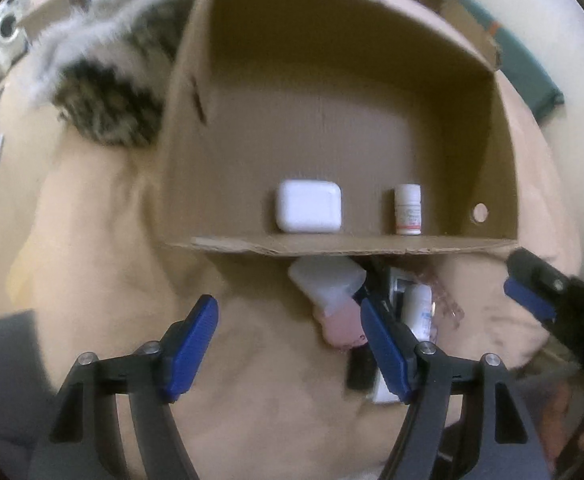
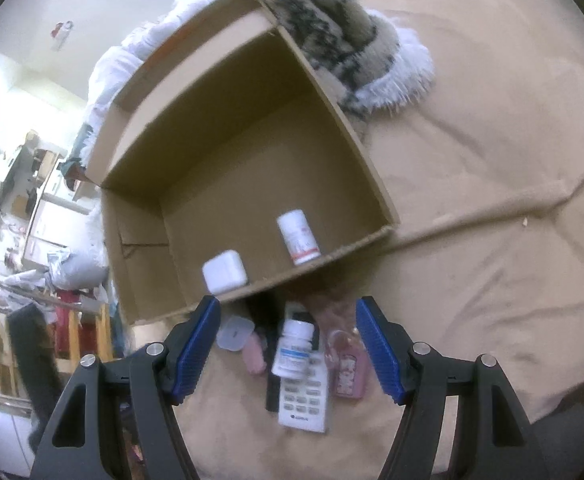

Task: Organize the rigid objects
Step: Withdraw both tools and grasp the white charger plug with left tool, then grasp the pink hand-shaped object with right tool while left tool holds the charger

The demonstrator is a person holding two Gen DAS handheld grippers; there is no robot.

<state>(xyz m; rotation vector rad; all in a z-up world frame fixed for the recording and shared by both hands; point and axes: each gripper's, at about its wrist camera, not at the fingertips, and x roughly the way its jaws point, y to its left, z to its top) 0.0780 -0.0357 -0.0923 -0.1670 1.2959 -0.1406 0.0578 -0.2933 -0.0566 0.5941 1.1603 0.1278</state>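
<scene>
My right wrist view gives me the whole pile that my left one mostly hides: a white remote control (image 2: 303, 400) lying flat on the tan bedcover (image 2: 491, 240), a white pill bottle (image 2: 293, 350) with a blue-and-white label resting on top of it, a clear lidded container (image 2: 234, 333) to its left, a small pink item (image 2: 254, 356) just beside that, a pink tag or pouch (image 2: 345, 372) on the other side, and a dark slim object (image 2: 272, 360) along the remote's left edge, partly covered. From my left wrist view the same heap is cut off by the near wall of the cardboard box (image 1: 351, 245) and by my own finger; only the clear container (image 1: 325, 280), the pink item (image 1: 341, 330) and part of the bottle (image 1: 417, 312) peek out. That view, though, looks straight into the box and shows the white rounded case (image 1: 307, 212) and a small white bottle with a red band (image 1: 407, 210) against the near wall, well apart from each other, and it catches my right gripper (image 1: 531, 300) at the edge. My left gripper (image 1: 288, 352) has its blue pads spread apart with nothing between them; my right gripper (image 2: 288, 354) is likewise spread wide, the pile showing between its fingers, touching none of it. A fringed, mottled furry throw (image 2: 331, 40) lies beyond the box.
</scene>
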